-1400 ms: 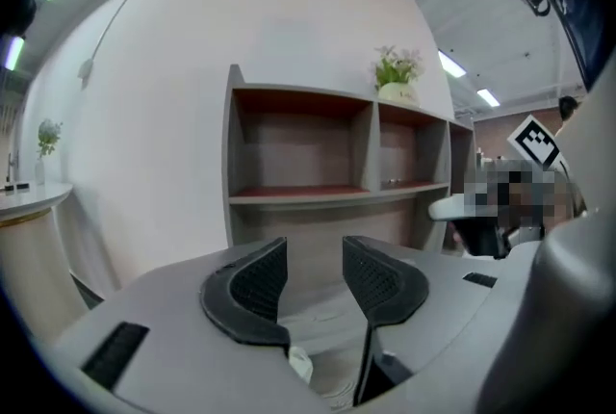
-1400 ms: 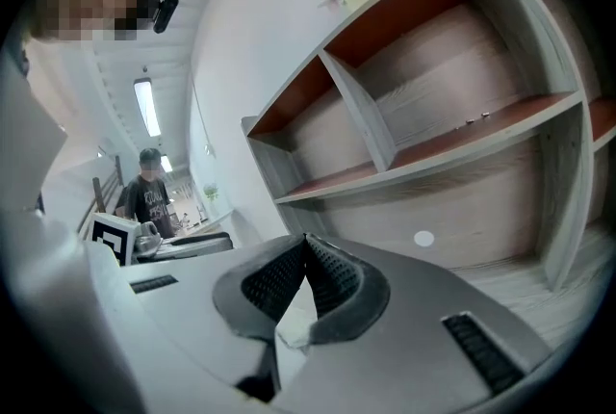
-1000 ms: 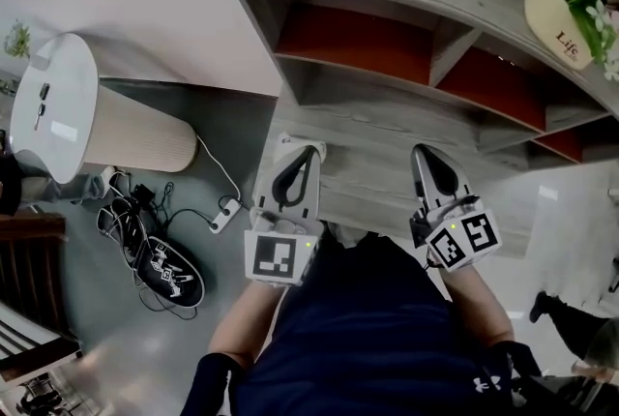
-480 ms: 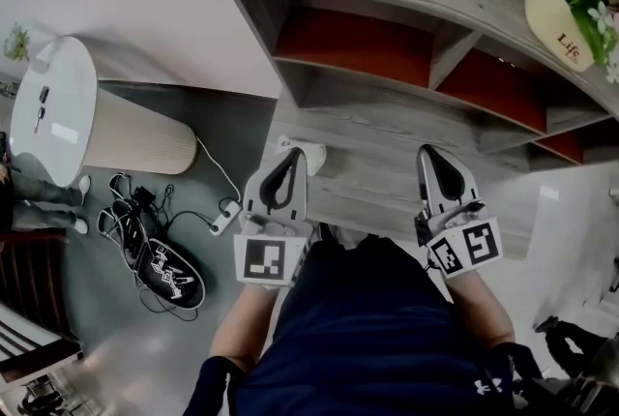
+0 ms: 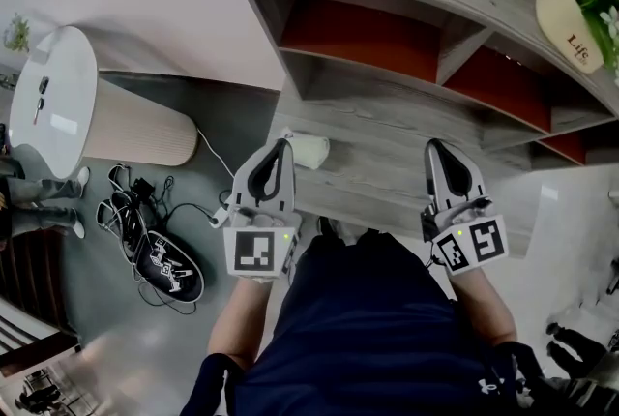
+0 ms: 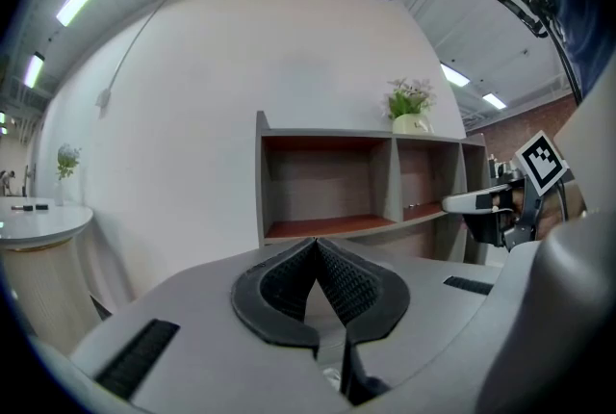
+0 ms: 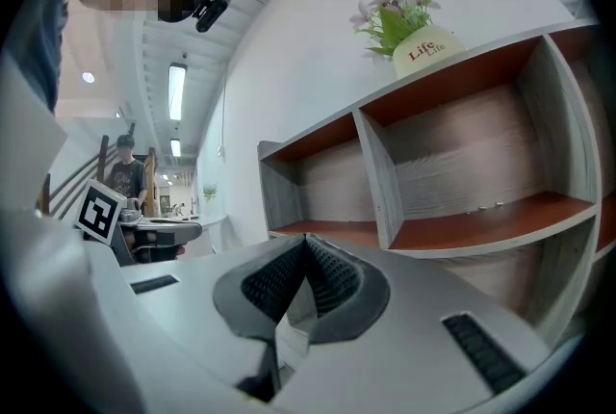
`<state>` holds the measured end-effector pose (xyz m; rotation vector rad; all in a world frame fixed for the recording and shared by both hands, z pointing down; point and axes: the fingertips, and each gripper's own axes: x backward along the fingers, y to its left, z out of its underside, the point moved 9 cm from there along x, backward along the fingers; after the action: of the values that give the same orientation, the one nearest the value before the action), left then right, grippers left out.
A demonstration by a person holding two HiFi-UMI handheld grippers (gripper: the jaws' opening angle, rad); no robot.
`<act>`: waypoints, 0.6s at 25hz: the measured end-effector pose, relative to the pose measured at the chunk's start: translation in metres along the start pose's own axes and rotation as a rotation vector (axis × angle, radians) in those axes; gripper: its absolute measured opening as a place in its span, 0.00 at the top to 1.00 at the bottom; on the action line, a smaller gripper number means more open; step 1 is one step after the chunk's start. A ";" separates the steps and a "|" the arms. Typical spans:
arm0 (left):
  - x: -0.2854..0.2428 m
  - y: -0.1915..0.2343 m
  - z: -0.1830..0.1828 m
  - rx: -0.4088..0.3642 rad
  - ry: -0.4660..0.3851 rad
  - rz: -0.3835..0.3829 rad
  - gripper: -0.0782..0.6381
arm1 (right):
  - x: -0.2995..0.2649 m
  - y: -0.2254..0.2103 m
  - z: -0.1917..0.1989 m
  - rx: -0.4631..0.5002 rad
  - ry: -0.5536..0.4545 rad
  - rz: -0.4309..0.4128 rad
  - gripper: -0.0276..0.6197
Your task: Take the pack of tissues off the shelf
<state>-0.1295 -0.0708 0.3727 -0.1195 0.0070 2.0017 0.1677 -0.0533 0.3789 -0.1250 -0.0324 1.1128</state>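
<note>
Left claw (image 5: pixel 279 149), clenched empty, had drifted leftward, baring the pale pack of tissues (image 5: pixel 309 152) on the shelf board (image 5: pixel 387 129) just right of its tip, likely lining up a grab; right claw (image 5: pixel 436 147) waited, clenched empty.

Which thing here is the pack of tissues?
Find the grey wooden shelf with the red-lined compartments. On its lowest, widest board, at the left end, lies the pack of tissues, next to the tip of the left gripper. It is the only small pale thing on that board.
</note>
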 end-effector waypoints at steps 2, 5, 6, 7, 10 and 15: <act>0.002 0.002 0.001 0.000 0.005 -0.006 0.87 | 0.001 0.001 0.001 0.000 0.006 -0.002 0.95; 0.003 0.007 0.003 -0.017 0.016 -0.007 0.87 | 0.002 0.001 0.001 0.001 0.013 -0.004 0.95; 0.003 0.009 0.004 -0.023 0.021 -0.007 0.87 | 0.002 0.001 0.000 0.002 0.013 -0.003 0.95; 0.002 0.011 0.006 -0.032 0.029 -0.007 0.87 | 0.001 0.000 0.000 0.003 0.013 -0.003 0.95; 0.002 0.015 0.010 -0.054 0.040 -0.006 0.87 | 0.001 0.000 0.000 0.005 0.012 -0.002 0.95; 0.002 0.016 0.011 -0.036 0.045 -0.013 0.87 | 0.002 0.000 0.000 0.004 0.018 0.000 0.95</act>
<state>-0.1456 -0.0748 0.3824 -0.1868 -0.0007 1.9865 0.1690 -0.0518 0.3790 -0.1318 -0.0141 1.1117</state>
